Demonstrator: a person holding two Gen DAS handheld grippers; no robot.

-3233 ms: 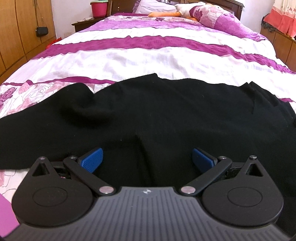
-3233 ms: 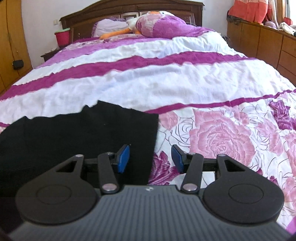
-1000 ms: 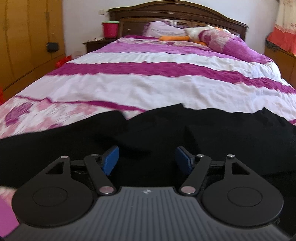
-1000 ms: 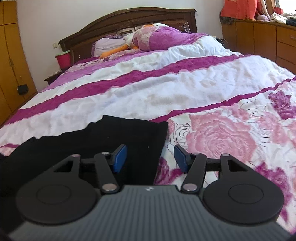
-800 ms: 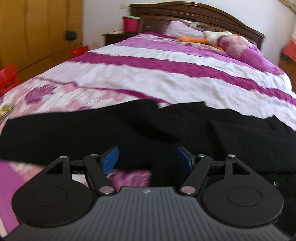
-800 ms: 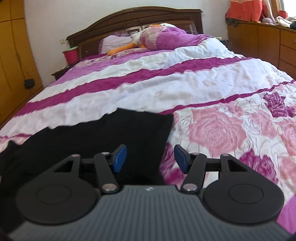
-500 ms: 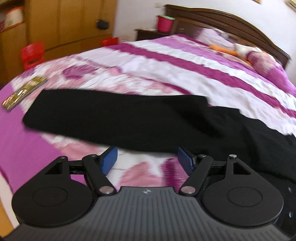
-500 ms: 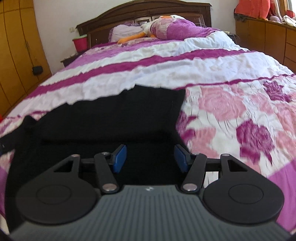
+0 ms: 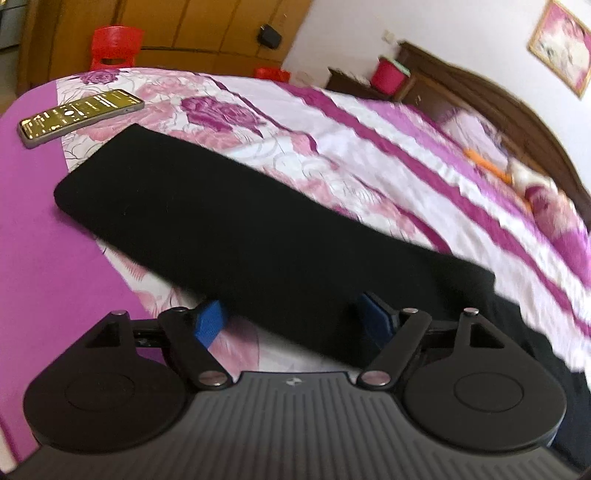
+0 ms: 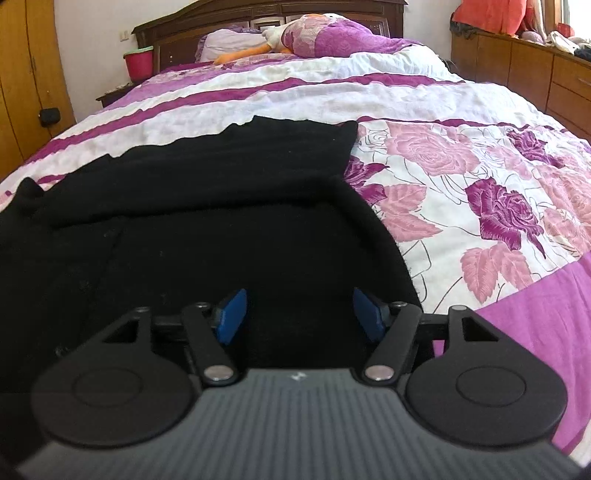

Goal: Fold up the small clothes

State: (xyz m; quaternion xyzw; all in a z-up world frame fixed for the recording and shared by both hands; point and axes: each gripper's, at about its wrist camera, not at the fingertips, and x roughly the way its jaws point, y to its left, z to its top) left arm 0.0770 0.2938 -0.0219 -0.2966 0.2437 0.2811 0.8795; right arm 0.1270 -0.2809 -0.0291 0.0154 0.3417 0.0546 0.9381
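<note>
A black garment lies flat on the bed. In the left wrist view its long sleeve (image 9: 236, 221) stretches out to the upper left. My left gripper (image 9: 291, 317) is open and empty just in front of the sleeve's near edge. In the right wrist view the garment's folded body (image 10: 207, 221) fills the left and middle. My right gripper (image 10: 299, 310) is open and empty, low over the black cloth near its right edge.
The bed has a purple and white floral cover (image 10: 480, 192). A gold phone (image 9: 79, 116) lies beyond the sleeve's end near the bed corner. A red chair (image 9: 114, 46) and wooden wardrobes stand left of the bed. Pillows and a headboard (image 10: 266, 14) are at the far end.
My left gripper has swung left from the garment's body to the outstretched sleeve, bringing the phone into view. My right gripper has moved left and closer over the black cloth. Both stayed open.
</note>
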